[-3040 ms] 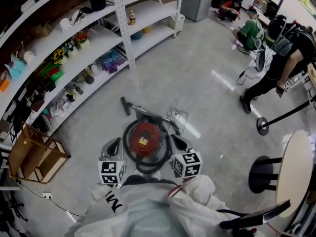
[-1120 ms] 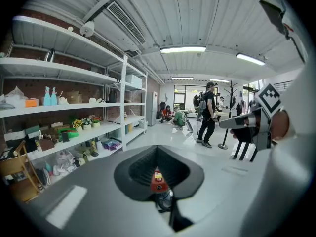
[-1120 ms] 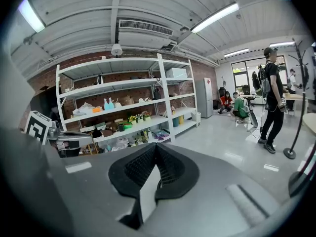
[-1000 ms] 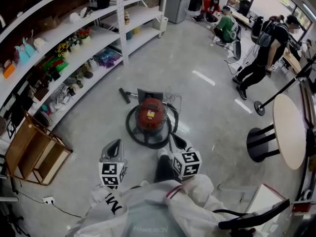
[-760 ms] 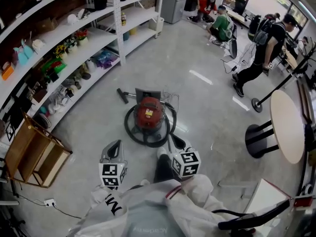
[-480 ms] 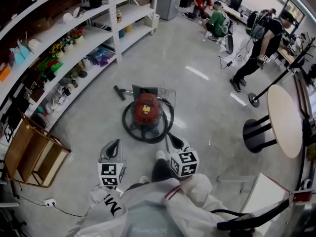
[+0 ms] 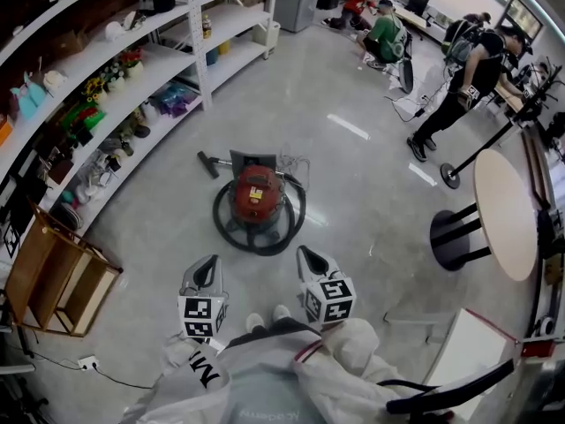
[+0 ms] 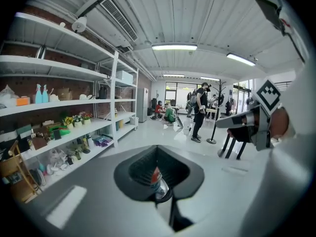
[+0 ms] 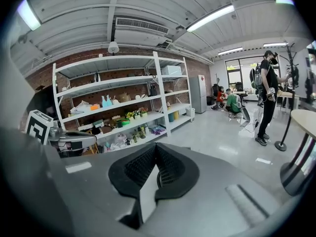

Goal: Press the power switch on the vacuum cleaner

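Note:
The red canister vacuum cleaner (image 7: 256,196) stands on the grey floor with its black hose (image 7: 222,228) coiled round it and its floor nozzle (image 7: 207,162) behind it. Both grippers hang in the air well short of it, on the near side. In the head view my left gripper (image 7: 208,263) points at the floor left of the vacuum and my right gripper (image 7: 305,254) points right of it. Both are shut with nothing held. In the left gripper view a sliver of the red vacuum (image 8: 156,178) shows under the left gripper (image 8: 157,149). The right gripper (image 9: 156,147) faces the shelves.
White shelving (image 7: 132,78) full of small goods runs along the left. A wooden crate (image 7: 53,276) sits at lower left. A round table (image 7: 503,210) on a black foot stands at right. Several people (image 7: 459,87) are at the far right. My shoes (image 7: 265,320) are near the grippers.
The vacuum now lies farther ahead of the grippers than three seconds ago, when they flanked it closely. Both grippers stay shut. The standing person at the back has moved.

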Motion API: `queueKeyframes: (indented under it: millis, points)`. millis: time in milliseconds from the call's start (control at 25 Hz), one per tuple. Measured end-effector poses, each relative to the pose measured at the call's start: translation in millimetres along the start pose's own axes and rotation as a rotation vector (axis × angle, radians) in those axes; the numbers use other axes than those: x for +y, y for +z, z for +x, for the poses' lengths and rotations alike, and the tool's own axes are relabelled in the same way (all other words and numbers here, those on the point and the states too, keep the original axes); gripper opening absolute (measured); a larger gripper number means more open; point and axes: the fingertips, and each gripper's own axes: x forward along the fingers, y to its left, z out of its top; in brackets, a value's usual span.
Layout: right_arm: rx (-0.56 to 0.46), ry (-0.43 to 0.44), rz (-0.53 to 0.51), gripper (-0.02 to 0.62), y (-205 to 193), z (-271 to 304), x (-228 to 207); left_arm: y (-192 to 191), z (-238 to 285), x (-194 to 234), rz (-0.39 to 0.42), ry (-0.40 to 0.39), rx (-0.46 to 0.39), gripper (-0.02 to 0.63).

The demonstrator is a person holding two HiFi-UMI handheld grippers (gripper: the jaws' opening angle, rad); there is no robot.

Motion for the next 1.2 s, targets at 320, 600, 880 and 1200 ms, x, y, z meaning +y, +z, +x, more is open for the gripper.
queueKeyframes:
  millis: [320, 600, 880, 1200]
  points:
    - [-0.017, 0.023, -0.007, 0.0, 12, 1, -12, 13, 8, -3, 0.002, 0.014, 0.003, 0.0]
    - [-0.045, 0.064, -0.014, 0.0, 23, -1, -25, 23, 17, -17, 0.007, 0.043, -0.004, 0.0]
    - [-0.069, 0.1, -0.031, 0.0, 33, 0, -26, 37, 23, -27, 0.023, 0.056, -0.026, 0.0]
    - [-0.06, 0.101, -0.023, 0.0, 31, -2, -33, 40, 31, -38, 0.03, 0.057, -0.02, 0.0]
